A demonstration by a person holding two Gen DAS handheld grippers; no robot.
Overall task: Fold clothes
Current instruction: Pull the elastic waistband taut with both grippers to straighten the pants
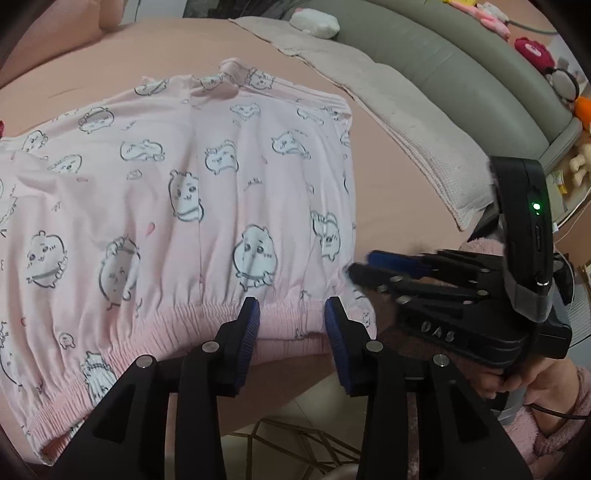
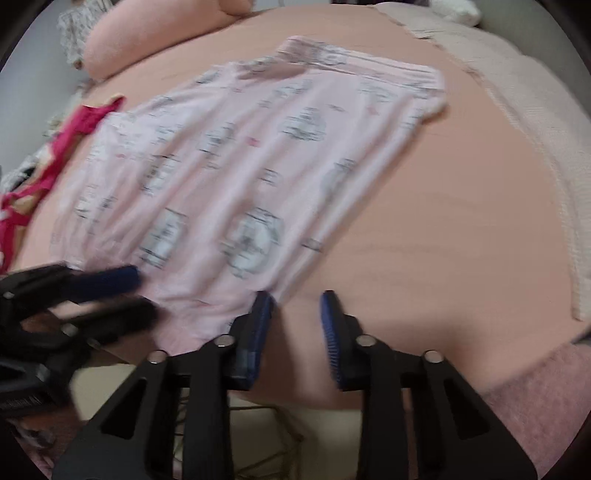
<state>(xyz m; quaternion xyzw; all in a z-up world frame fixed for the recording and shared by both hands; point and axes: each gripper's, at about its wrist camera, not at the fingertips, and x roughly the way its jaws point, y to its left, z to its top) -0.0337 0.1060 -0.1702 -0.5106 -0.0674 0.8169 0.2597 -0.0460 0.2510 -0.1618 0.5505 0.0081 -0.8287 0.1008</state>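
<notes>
Flat on the pink bed sheet [image 1: 388,155] lies a pale pink garment [image 1: 184,184] printed with cartoon animals, its gathered elastic waistband [image 1: 177,314] along the near edge. My left gripper [image 1: 291,310] is open, and the waistband's right end lies between its blue-padded fingers. My right gripper [image 1: 360,264] comes in from the right, beside the garment's right edge. In the blurred right wrist view the same garment [image 2: 240,166] stretches away. There the right gripper [image 2: 295,299] is open over bare sheet, its left finger touching the garment's near corner, and the left gripper [image 2: 142,295] enters from the left.
A beige towel [image 1: 406,122] lies along the bed's right side, against a grey padded headboard [image 1: 461,74] with plush toys [image 1: 532,48] behind it. A pink pillow [image 2: 147,33] and a magenta garment [image 2: 74,133] sit at the far left. The bed's near edge [image 2: 314,398] drops to the floor.
</notes>
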